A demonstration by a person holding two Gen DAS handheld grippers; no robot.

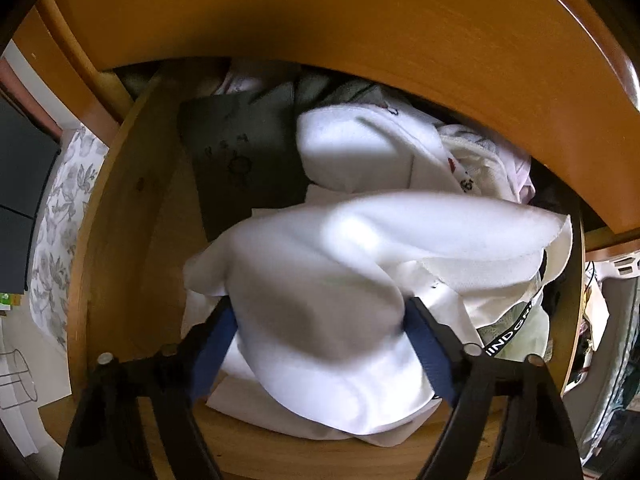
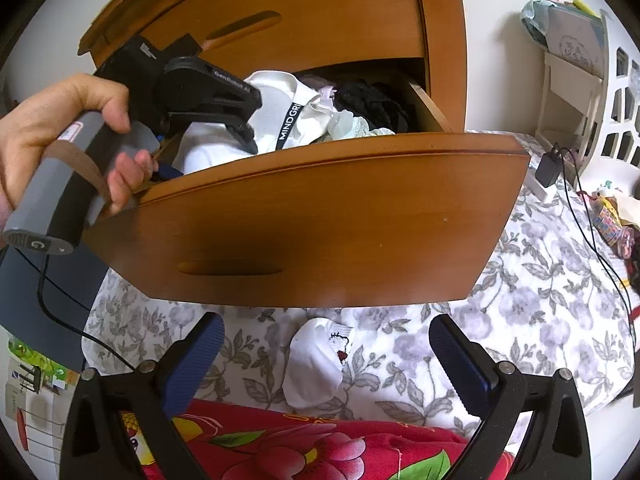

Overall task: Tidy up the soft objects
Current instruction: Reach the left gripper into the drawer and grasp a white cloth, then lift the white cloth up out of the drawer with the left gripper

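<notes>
A: The wooden drawer (image 1: pixel 120 208) stood open, crammed with clothes. In the left wrist view the left gripper (image 1: pixel 320 312) pointed down into it, blue pads against both sides of a white garment (image 1: pixel 320 272) bunched on the pile.

B: Soft, light; take a thick fold. The drawer walls crowded in.

A: The right wrist view showed the right gripper (image 2: pixel 326 344) wide and empty over a white sock (image 2: pixel 320 360) on the floral bedspread (image 2: pixel 520 320), open room all round.

Left gripper (image 2: pixel 240 128): black body, white lettering, grey handle w/ brown strap, black cable at 6 o'clock. Right gripper (image 2: pixel 326 356): black arms, blue ribbed pads, silver screws.
</notes>
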